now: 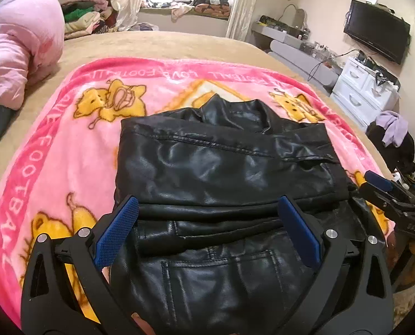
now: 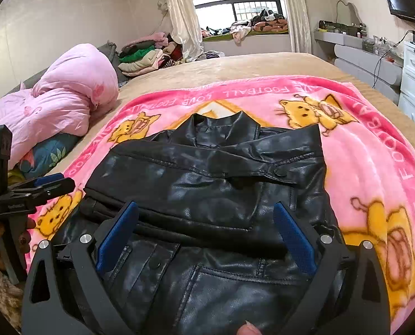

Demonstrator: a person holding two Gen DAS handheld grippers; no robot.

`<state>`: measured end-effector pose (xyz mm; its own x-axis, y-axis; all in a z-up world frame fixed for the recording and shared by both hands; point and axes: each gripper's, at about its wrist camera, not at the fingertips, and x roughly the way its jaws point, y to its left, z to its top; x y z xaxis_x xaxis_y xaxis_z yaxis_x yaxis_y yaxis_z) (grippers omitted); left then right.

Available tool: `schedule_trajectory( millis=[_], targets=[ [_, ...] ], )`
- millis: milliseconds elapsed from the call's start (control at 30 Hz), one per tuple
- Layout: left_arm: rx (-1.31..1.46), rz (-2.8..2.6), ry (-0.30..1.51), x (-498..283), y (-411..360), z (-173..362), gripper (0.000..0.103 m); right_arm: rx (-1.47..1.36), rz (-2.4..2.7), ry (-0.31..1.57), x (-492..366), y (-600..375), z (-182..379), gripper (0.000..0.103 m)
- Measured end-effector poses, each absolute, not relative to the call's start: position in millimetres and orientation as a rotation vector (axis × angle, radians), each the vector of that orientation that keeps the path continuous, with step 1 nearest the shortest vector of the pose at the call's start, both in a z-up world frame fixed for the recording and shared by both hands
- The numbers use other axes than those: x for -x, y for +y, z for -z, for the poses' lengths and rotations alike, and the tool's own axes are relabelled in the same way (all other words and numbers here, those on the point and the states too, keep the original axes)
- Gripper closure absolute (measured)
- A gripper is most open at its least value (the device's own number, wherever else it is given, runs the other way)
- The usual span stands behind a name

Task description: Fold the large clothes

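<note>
A black leather jacket [image 1: 224, 173] lies on a pink cartoon blanket [image 1: 54, 145] on the bed, sleeves folded across its body and collar at the far end. It also shows in the right wrist view [image 2: 221, 184]. My left gripper [image 1: 207, 209] is open and empty, hovering over the jacket's near hem. My right gripper [image 2: 207, 215] is open and empty over the same hem, further right. Each gripper shows in the other's view: the right gripper [image 1: 386, 189] at the jacket's right edge, the left gripper [image 2: 45, 184] at its left edge.
A pink quilt [image 2: 62, 103] is bunched at the bed's left. A pile of clothes [image 2: 146, 53] sits at the far left corner. White drawers [image 1: 363, 89] and a TV [image 1: 377, 30] stand to the right. Tan bedcover [image 1: 165, 44] surrounds the blanket.
</note>
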<state>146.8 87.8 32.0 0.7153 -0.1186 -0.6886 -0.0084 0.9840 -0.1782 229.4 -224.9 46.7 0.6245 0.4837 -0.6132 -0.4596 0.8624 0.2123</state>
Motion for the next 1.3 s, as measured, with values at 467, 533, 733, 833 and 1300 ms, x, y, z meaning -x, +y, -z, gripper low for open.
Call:
schedule_trajectory(
  millis=[467, 533, 733, 833, 1300],
  targets=[
    [0.145, 0.101, 0.721, -121, 61, -45, 0.009, -0.084, -0.559, 0.7, -206, -236, -49, 0.007],
    [0.129, 0.101, 0.71, -116, 57, -46, 0.009, -0.084, -0.562, 0.696, -202, -235, -51, 0.007],
    [0.15, 0.095, 0.724, -103, 56, -38, 0.009, -0.095, -0.568, 0.695, -189, -239, -52, 0.006],
    [0.177, 0.098, 0.746, -97, 60, -30, 0.009, -0.1, -0.563, 0.698, -183, -242, -51, 0.007],
    [0.209, 0.044, 0.787, -65, 67, -12, 0.009, -0.107, -0.538, 0.731, -158, -262, -44, 0.007]
  ],
)
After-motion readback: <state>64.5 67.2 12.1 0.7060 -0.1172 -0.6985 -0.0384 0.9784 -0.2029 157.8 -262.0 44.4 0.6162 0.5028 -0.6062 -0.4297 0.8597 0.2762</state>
